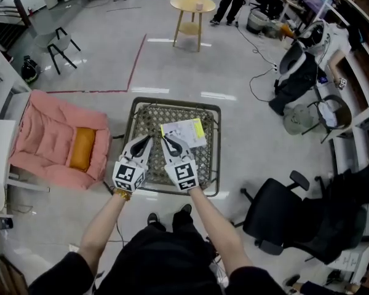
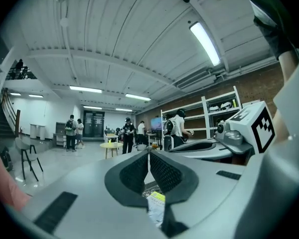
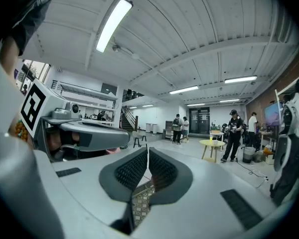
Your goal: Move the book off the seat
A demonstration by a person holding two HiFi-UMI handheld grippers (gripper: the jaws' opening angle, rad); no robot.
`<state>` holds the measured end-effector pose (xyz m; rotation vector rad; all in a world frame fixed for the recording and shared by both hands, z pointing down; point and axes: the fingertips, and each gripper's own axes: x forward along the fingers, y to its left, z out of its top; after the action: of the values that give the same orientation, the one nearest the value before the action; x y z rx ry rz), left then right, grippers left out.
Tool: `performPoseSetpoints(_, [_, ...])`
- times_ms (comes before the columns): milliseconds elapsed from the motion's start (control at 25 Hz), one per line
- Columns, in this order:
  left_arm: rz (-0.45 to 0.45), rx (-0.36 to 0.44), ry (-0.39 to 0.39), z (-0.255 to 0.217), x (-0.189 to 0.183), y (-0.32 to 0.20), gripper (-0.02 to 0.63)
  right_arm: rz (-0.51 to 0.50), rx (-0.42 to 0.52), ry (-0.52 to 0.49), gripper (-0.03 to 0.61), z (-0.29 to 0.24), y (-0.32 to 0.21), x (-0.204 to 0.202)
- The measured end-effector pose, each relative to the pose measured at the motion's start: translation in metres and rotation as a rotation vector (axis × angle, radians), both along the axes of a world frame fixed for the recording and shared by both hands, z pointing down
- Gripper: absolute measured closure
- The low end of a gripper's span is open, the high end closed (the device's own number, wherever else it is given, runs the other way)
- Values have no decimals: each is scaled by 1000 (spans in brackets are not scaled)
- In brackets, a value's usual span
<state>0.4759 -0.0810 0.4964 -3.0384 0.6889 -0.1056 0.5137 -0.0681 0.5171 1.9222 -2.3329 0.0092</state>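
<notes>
Left tool (image 1: 149, 139) and right tool (image 1: 166, 140) are hovering pressed together, empty; the book (image 1: 184, 132) is lying just beyond the right one

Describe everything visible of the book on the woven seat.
The book is thin and white, with a yellow-green block at its far right corner. It lies flat, slightly askew, on the right part of the woven seat. The shut right gripper overlaps its near left corner in the head view, not gripping it.

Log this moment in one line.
left hand-held gripper: shut, empty | right hand-held gripper: shut, empty | book: on woven seat, not held
</notes>
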Motion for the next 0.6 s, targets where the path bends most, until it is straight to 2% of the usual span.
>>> performPoseSetpoints(200, [-3, 11, 69, -18, -68, 11, 591, 4, 26, 11, 563, -9, 12, -63])
performPoseSetpoints(320, [-3, 12, 84, -16, -101, 22, 591, 7, 27, 18, 562, -9, 28, -100])
performPoseSetpoints(600, [-31, -1, 94, -13, -145, 42, 591, 17, 36, 36, 562, -18, 59, -145])
